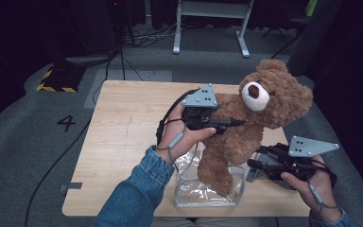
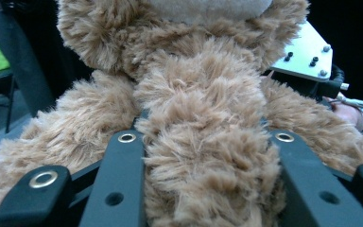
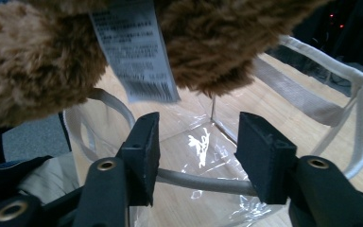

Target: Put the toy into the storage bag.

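Two grippers share the job: the left gripper [image 1: 227,124] is clamped on the teddy bear [image 1: 246,127], which hangs over the clear bag [image 1: 210,189] at the table's [image 1: 123,142] near edge, legs entering. The right gripper [image 3: 196,151] stands half open around the bag's rim [image 3: 203,180], not pinching. Best steady the rim first, then lower the bear straight.

Teddy bear [image 1: 246,127] sits upright w/ legs down in the clear bag [image 1: 189,191], head leaning to table's right. Bag at near edge of table [image 1: 123,142], approx centre. Left gripper [image 1: 227,124] on bear's left side, jaws round its torso. Right gripper [image 1: 255,163] just right of bag, at its rim, below bear's tag [image 3: 134,52].
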The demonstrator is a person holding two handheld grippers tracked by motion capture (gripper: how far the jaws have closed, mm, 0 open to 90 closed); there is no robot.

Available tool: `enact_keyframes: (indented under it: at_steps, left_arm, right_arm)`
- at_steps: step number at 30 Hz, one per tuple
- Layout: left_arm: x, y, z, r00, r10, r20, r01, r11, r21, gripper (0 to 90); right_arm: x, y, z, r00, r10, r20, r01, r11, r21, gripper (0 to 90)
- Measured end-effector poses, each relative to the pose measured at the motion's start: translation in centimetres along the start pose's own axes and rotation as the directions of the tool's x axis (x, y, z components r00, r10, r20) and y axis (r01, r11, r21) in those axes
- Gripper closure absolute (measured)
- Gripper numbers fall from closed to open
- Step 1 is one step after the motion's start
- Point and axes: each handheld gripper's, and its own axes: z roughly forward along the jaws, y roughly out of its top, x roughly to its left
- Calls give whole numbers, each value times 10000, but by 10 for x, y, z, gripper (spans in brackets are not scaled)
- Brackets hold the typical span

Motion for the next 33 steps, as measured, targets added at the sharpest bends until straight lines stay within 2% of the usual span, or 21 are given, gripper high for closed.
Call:
enact_keyframes:
  at_steps: [5, 11, 14, 17, 19, 23, 24, 26, 29, 33]
  left_arm:
    - [0, -4, 12, 9997, 155, 171, -159, 9997, 202, 638]
    - [7, -14, 9, 10000, -75, -10, 75, 9999, 141, 637]
    - [8, -17, 8, 9999, 38, -122, -37, 9999, 141, 635]
    - [8, -20, 10, 9999, 35, -111, -33, 9999, 168, 634]
    - [9, -23, 11, 9999, 114, -95, -112, 9998, 167, 633]
    - [9, -28, 12, 9999, 152, 41, -153, 9997, 191, 631]
    - [9, -30, 12, 9999, 110, 100, -112, 9999, 115, 630]
    - [9, -31, 11, 9999, 68, 147, -69, 10000, 54, 629]
    - [9, -32, 12, 9998, 149, 163, -151, 9998, 157, 627]
    - [6, -33, 17, 9983, 490, 306, -501, 9981, 346, 619]
  right_arm:
    - [-2, 0, -5, 9997, 226, 126, -225, 9996, -147, 424]
    - [-10, 1, -18, 9975, 385, 589, -354, 9980, -520, 377]
    - [-14, 4, -22, 9960, 605, 656, -549, 9950, -838, 361]
    - [-17, 11, -21, 9963, 580, 633, -493, 9901, -1314, 315]
    - [-17, 16, -21, 9956, 745, 560, -655, 9868, -1478, 305]
    - [-21, 21, -21, 9942, 801, 718, -683, 9857, -1543, 283]
    - [-26, 21, -18, 9934, 954, 634, -839, 9828, -1644, 283]
    - [-29, 20, -18, 9929, 915, 764, -786, 9843, -1577, 283]
    - [-35, 17, -18, 9897, 1047, 975, -880, 9828, -1621, 274]
    - [-42, 18, -19, 9893, 1145, 901, -946, 9752, -2003, 254]
